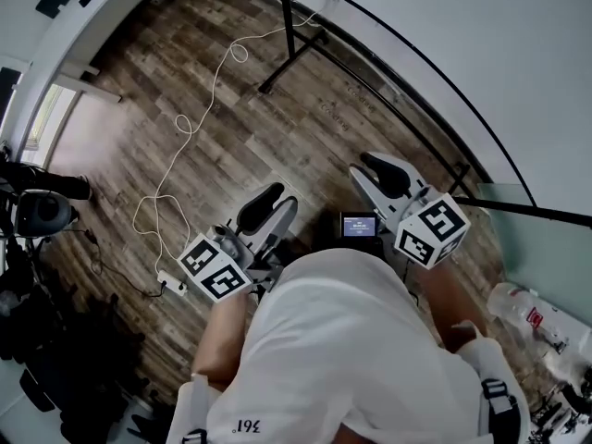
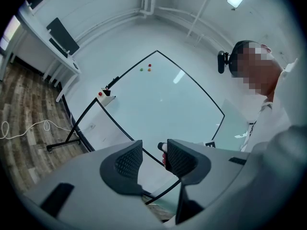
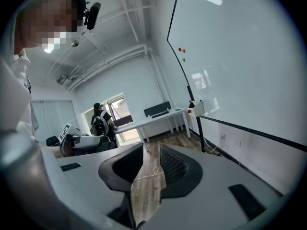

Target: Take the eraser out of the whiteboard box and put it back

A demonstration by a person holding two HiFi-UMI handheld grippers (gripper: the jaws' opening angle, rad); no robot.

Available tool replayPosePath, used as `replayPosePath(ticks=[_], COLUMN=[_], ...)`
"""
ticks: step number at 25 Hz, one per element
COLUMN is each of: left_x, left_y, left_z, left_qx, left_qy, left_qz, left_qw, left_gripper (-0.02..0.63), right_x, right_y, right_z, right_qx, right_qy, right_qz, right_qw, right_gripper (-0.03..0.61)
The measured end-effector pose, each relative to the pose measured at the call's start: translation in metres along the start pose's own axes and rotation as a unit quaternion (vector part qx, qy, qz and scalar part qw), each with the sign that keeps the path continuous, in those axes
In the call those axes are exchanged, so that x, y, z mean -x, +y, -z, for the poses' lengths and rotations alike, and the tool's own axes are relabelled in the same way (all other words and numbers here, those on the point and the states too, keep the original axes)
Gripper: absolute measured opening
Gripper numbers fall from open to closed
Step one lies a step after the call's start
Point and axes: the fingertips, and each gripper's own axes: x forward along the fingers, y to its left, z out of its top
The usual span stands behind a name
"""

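The whiteboard (image 2: pixel 158 99) stands ahead on a black frame. A small white box (image 2: pixel 104 93) with a red spot sits on its left frame edge; the box (image 3: pixel 196 108) also shows in the right gripper view. I cannot make out an eraser. My left gripper (image 2: pixel 149 157) is open, well short of the board, with nothing between its fingers. My right gripper (image 3: pixel 151 164) stands open with only floor showing in the gap. In the head view both the left gripper (image 1: pixel 273 206) and the right gripper (image 1: pixel 375 169) are held close to my body over the wooden floor.
A white cable (image 1: pixel 199 118) loops over the floor by the board stand's foot (image 1: pixel 291 58). Dark equipment (image 1: pixel 37 211) stands at the left. A white desk (image 3: pixel 158 116) and a person with a backpack (image 3: pixel 100 121) are at the room's far end.
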Motion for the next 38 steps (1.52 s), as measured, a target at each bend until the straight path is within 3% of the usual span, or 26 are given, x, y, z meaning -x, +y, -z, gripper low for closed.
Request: replayPosePath(ticks=[19, 26, 31, 38], left_x=[-0.048, -0.044, -0.053, -0.089], left_y=[-0.002, 0.025, 0.066, 0.127], left_z=[-0.003, -0.015, -0.040, -0.113], left_qx=[-0.001, 0.022, 0.034, 0.030], left_qy=[0.008, 0.014, 0.017, 0.037], left_qz=[0.002, 0.006, 0.016, 0.052], left_qw=[1.0000, 0.9996, 0.9991, 0.9976], left_gripper=[0.150, 0.150, 0.150, 0.149], right_x=[-0.002, -0.029, -0.066, -0.138], right_y=[-0.037, -0.042, -0.049, -0.079], right_z=[-0.008, -0.010, -0.019, -0.063], right_qx=[-0.001, -0.010, -0.010, -0.020], right_qy=[0.000, 0.008, 0.011, -0.001], right_qz=[-0.019, -0.010, 0.003, 0.035], right_qw=[1.000, 1.000, 1.000, 0.999], right_gripper=[0.109, 0.109, 0.109, 0.109])
